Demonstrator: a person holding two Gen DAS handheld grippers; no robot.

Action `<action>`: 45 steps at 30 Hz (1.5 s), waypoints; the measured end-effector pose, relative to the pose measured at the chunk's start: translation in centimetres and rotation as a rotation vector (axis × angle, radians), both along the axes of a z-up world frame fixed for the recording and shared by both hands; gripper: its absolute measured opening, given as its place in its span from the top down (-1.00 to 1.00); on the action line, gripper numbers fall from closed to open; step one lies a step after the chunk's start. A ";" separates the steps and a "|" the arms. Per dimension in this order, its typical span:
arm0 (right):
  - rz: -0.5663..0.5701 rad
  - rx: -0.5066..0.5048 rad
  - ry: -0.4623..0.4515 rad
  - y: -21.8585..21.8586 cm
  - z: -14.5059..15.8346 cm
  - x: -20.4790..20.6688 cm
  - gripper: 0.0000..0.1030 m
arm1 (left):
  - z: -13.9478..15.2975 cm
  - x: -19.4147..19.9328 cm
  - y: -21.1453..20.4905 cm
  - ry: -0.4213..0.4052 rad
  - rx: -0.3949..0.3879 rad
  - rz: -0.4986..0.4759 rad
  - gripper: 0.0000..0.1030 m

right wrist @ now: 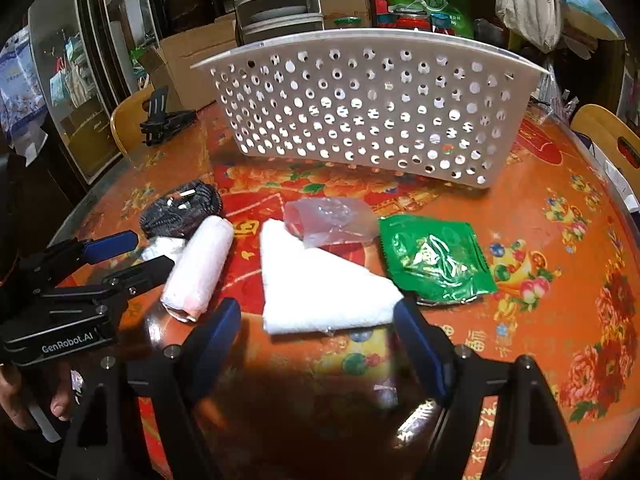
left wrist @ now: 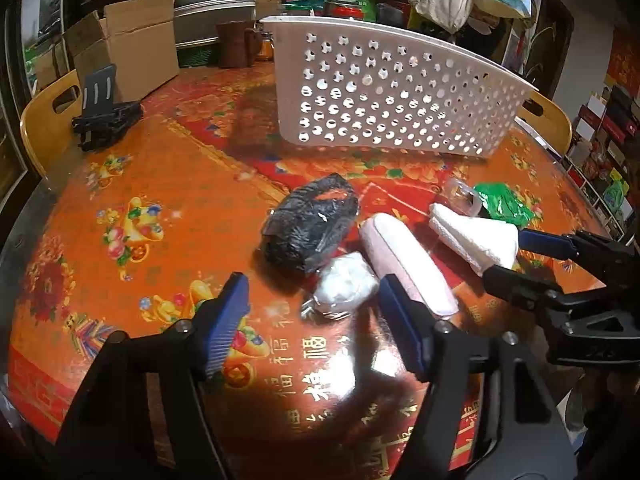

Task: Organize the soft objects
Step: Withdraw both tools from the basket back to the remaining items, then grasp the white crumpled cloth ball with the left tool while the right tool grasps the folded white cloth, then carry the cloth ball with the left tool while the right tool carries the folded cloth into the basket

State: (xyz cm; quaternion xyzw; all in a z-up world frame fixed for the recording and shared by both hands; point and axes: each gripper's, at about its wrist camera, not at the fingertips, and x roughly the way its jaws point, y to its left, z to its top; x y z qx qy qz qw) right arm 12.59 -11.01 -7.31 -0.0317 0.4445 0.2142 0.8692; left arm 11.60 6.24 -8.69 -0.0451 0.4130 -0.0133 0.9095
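Note:
Soft items lie on the red patterned table in front of a white perforated basket: a black plastic bag, a small clear bag of white stuff, a pink rolled cloth, a white folded cloth, a clear plastic bag and a green packet. My left gripper is open, just short of the small white bag. My right gripper is open, its jaws either side of the white cloth's near edge.
A black phone stand sits at the table's far left. Wooden chair backs stand at both sides. Cardboard boxes, stacked drawers and bags crowd behind the table.

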 end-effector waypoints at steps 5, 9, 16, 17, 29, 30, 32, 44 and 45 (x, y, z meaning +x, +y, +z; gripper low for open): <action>-0.012 -0.020 -0.012 -0.3 0.0 -0.1 -0.21 | -0.2 0.2 -0.5 -0.003 0.005 -0.015 0.11; -0.009 -0.030 -0.016 -0.4 -0.1 -0.4 -0.17 | -0.3 0.0 -0.9 -0.005 -0.002 -0.032 0.38; -0.010 -0.031 -0.019 -0.7 -0.2 -0.5 -0.03 | -0.2 -0.8 -1.0 -0.026 -0.002 -0.037 0.46; -0.010 -0.028 -0.021 -0.8 -0.2 -0.6 0.05 | -0.1 -1.0 -0.9 -0.031 -0.004 -0.035 0.46; -0.004 0.040 -0.037 -1.9 0.6 -1.8 0.51 | 1.4 -2.5 -0.6 -0.074 0.005 -0.036 0.46; -0.005 0.045 -0.042 -2.0 0.9 -2.0 0.51 | 1.6 -2.7 -0.6 -0.079 0.005 -0.034 0.46; -0.008 0.054 -0.056 -2.3 1.5 -2.4 0.51 | 1.8 -3.0 -0.6 -0.086 0.004 -0.034 0.46; -0.026 0.092 -0.125 -4.1 5.2 -3.8 0.51 | 4.6 -4.1 -0.5 -0.151 -0.018 -0.042 0.46; -0.028 0.091 -0.131 -4.3 5.4 -3.8 0.51 | 5.0 -4.1 -0.6 -0.159 -0.017 -0.045 0.46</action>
